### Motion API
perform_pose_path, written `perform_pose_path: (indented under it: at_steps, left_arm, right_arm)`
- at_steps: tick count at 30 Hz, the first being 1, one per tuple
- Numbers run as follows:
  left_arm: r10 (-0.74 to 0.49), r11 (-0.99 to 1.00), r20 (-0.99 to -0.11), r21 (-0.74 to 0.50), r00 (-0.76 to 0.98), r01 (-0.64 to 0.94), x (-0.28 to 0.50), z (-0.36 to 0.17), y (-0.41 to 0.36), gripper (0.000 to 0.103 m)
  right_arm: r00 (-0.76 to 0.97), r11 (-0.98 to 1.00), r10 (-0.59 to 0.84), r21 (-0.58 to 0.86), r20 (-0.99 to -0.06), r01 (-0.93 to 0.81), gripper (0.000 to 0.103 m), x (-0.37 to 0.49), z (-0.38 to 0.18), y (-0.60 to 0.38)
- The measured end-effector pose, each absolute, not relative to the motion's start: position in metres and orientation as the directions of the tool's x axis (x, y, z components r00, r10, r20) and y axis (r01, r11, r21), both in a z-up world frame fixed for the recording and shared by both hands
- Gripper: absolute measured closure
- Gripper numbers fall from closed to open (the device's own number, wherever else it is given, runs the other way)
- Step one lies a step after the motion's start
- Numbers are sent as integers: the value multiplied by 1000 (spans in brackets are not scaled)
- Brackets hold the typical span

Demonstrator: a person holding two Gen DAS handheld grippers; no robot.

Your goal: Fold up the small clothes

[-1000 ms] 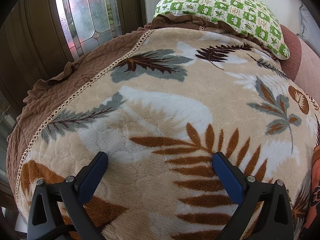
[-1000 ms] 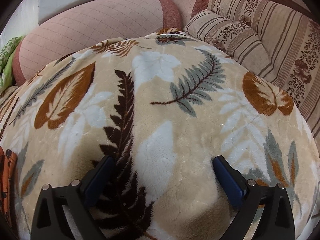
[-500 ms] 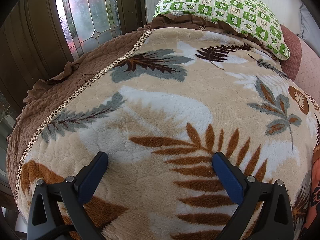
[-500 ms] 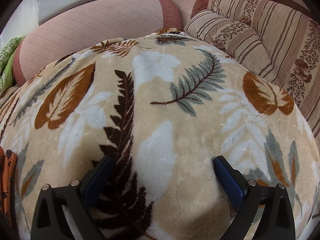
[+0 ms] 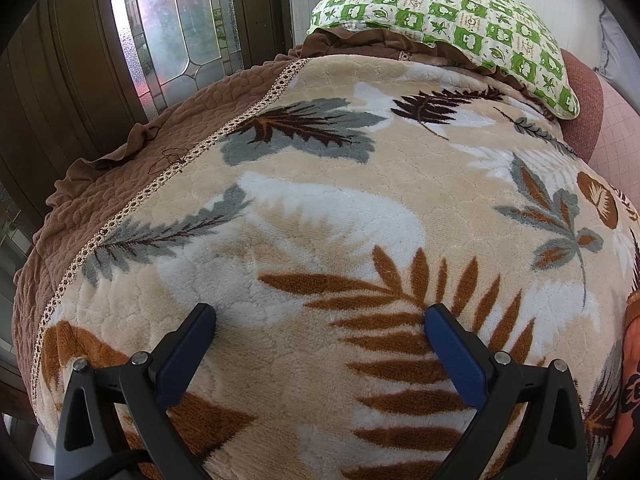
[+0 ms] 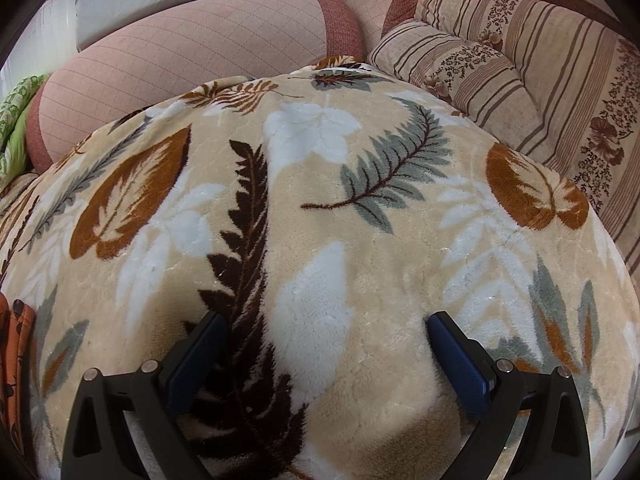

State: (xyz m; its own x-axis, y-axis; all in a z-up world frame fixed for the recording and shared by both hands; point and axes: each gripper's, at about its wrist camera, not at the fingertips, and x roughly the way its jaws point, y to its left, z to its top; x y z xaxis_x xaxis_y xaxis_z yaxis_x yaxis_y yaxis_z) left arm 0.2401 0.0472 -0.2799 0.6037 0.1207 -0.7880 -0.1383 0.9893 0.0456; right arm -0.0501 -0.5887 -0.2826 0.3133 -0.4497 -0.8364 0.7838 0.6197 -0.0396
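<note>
left gripper (image 5: 320, 320) jaws spread, empty, over leaf-print blanket (image 5: 320, 208) on bed, right gripper (image 6: 326, 326) same, orange patterned garment (image 6: 14, 344) between them, only its edge visible, bunched

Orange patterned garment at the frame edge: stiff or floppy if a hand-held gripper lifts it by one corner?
Probably floppy: the orange patterned garment lies rumpled, following the plush leaf-print blanket beneath it. Likely light, since it barely dents that soft pile. Only a sliver shows, so thickness is unclear. Both the left hand-held gripper and the right hand-held gripper are open, holding nothing.
</note>
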Motion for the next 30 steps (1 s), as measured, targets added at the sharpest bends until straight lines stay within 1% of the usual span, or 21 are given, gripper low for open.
perform_pose_path:
  at_steps: [14,16,19,21,23,24,26,30]
  left_arm:
    - [115,990,-792,43,600,-133,242,-281,48,0]
    - [108,991,-795,38,598,-128,241,-277,49,0]
    - [129,988,-759,42,639,-150,232,-257,51,0]
    - [163,985,-707,71,689,-160,214,-231,46,0]
    - [164,985,-654,73,739,-154,193,-204,39,0]
    - [155,987,-626,68,765,-144,179,-189,34,0]
    - [129,992,-597,64,792,-113,154,-167,23,0]
    - [46,998,-582,57,812,-16,107,-126,-2,0]
  right_arm:
    - [322,624,-453,-38,-831,780,1,-49,-278,-587]
    - [340,628,-479,-45,-809,777,1,-49,-269,-581]
    - [424,655,-515,-24,-745,755,1,-49,-238,-561]
    - [486,688,-512,0,-708,726,1,-46,-212,-545]
    - [562,736,-501,19,-658,677,1,-42,-179,-519]
    - [593,758,-491,22,-638,652,1,-42,-166,-507]
    - [670,812,-463,26,-580,583,1,-40,-132,-474]
    - [788,901,-351,48,-506,432,1,-39,-80,-407]
